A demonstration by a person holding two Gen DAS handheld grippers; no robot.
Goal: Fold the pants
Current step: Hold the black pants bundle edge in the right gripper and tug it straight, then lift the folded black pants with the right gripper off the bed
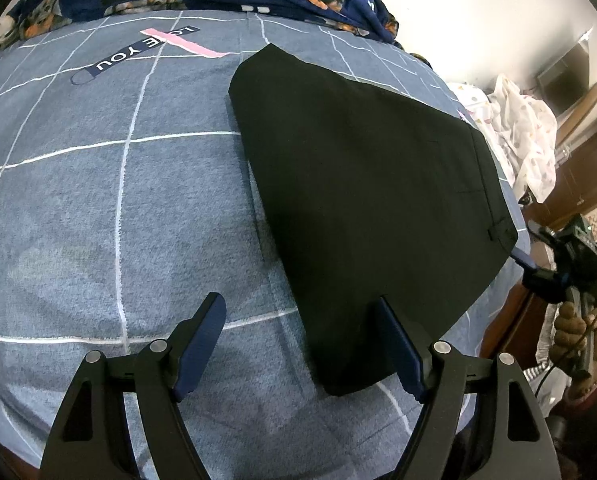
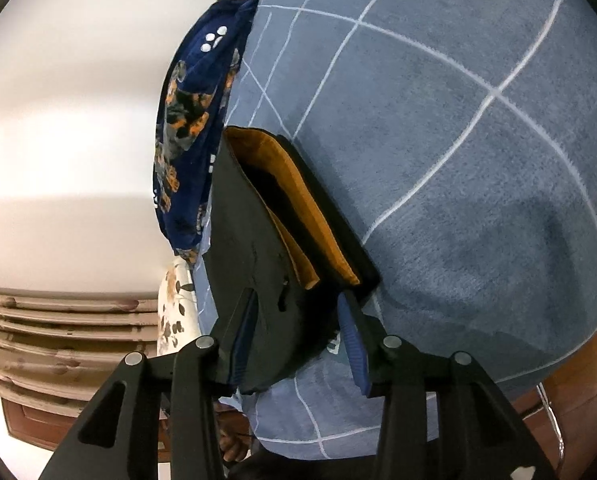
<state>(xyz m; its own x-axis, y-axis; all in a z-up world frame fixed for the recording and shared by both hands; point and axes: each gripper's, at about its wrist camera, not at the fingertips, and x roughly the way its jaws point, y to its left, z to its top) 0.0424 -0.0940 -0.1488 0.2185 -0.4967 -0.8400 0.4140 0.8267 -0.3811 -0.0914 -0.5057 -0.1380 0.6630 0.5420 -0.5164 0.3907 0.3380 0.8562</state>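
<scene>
Lying folded on the blue checked bedspread (image 1: pixel 98 184), the black pants (image 1: pixel 362 184) sit right of its middle, waistband toward the bed's edge. The left gripper (image 1: pixel 298 344) hovers over their near corner, jaws wide and empty. The right gripper (image 2: pixel 298 328) straddles the waistband (image 2: pixel 298 216), jaws parted, pads not pressing the cloth.
</scene>
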